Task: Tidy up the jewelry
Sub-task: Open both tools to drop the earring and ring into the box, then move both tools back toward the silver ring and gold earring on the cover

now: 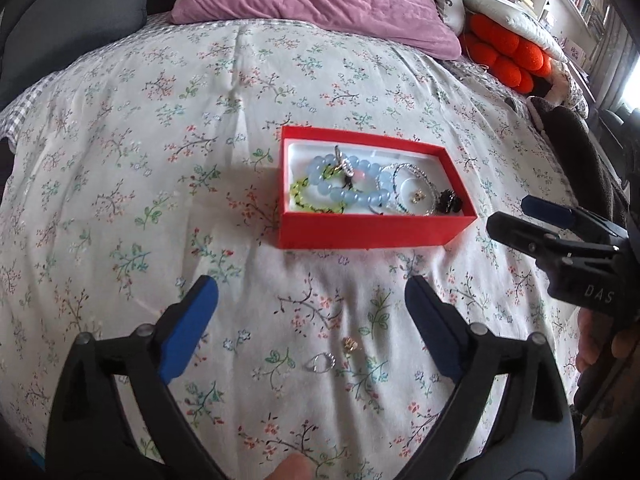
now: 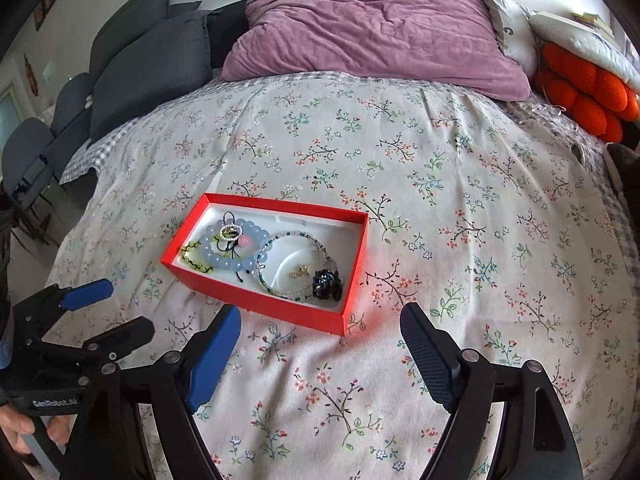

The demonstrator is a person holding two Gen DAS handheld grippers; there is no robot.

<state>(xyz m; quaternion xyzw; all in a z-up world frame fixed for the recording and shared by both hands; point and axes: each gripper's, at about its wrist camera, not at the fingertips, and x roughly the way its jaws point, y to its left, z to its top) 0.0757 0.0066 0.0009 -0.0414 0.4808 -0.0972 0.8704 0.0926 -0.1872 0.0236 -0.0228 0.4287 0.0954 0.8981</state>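
Right now we hold our left claw (image 1: 312, 308) wide open and empty just above the floral bedspread (image 1: 120, 184), its blue pads (image 1: 188, 332) spread far apart. Between them, close to the camera, lie two loose pieces on the fabric: a silver ring (image 1: 320, 362) and, just beside it up and to the right, a small gold earring (image 1: 351, 344). Neither touches the claw.

Our right claw (image 2: 320, 344) is also open and grips nothing; it hovers over bare bedspread a little short of the near right corner of the red box (image 2: 256, 304). In the left wrist view this claw shows at the right edge, just beside the box's right end.

The red box sits on the bed ahead of both claws, open-topped with a white lining. Inside it we see a pale blue bead bracelet (image 2: 224, 258) at the left end, a yellow-green beaded bracelet (image 2: 194, 258) tucked against its near-left side, and a small pearl ring with black cord (image 2: 230, 234) lying on top of the blue beads. At the right end, a thin clear-and-green beaded bracelet (image 2: 276, 280) encircles small gold studs (image 2: 300, 272), and a black carved charm (image 2: 326, 284) rests by the near right corner.

Beyond the box we see a purple pillow (image 2: 376, 28) at the head of the bed, dark grey cushions (image 2: 148, 68) to its left and an orange knotted cushion (image 2: 588, 92) to its right.
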